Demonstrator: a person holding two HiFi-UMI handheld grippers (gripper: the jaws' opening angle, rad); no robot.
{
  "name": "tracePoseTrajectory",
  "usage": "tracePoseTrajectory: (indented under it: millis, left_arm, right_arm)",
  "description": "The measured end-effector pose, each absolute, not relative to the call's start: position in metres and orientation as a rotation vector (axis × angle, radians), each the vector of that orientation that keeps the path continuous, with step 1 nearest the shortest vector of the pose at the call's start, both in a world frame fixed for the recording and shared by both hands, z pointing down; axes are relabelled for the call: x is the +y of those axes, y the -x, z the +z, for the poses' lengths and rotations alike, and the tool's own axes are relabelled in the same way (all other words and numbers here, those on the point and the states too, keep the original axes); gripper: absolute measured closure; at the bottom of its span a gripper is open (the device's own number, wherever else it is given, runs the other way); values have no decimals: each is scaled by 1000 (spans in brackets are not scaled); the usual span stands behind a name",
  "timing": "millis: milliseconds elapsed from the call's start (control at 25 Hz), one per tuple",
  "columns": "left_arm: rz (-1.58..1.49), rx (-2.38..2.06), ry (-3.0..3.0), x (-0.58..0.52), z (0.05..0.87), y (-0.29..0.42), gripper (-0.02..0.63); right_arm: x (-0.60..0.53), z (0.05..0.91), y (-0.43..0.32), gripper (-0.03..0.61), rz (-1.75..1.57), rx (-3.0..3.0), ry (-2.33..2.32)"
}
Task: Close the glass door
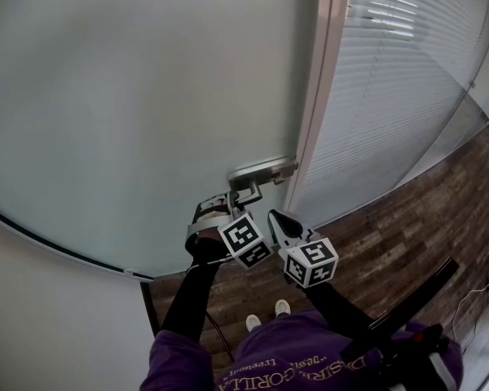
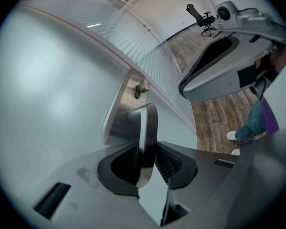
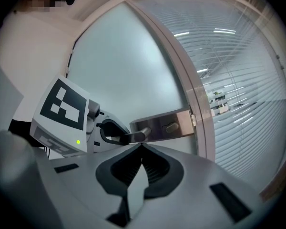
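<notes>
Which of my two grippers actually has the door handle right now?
The left gripper, its jaws clamped on the metal lever handle. The right gripper sits beside it with jaws together and nothing between them.

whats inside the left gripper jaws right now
The metal door handle stands between the left gripper's pads, which press on it from both sides. The pads cover its gripped faces; its mounting plate shows behind.
</notes>
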State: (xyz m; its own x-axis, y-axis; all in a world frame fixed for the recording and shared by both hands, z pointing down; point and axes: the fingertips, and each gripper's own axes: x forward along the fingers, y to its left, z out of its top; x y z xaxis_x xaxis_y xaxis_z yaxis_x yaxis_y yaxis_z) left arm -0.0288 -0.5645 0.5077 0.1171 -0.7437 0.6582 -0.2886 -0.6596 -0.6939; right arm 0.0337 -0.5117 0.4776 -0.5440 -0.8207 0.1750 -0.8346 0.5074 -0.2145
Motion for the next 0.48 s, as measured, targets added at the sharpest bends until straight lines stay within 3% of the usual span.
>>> tracePoseTrajectory:
  millis: [480]
  left_arm:
    - [-1561,1015,2004,-572,506,33,528]
  right_arm:
    - [-514,479,-27,581,433,-2683,-1470]
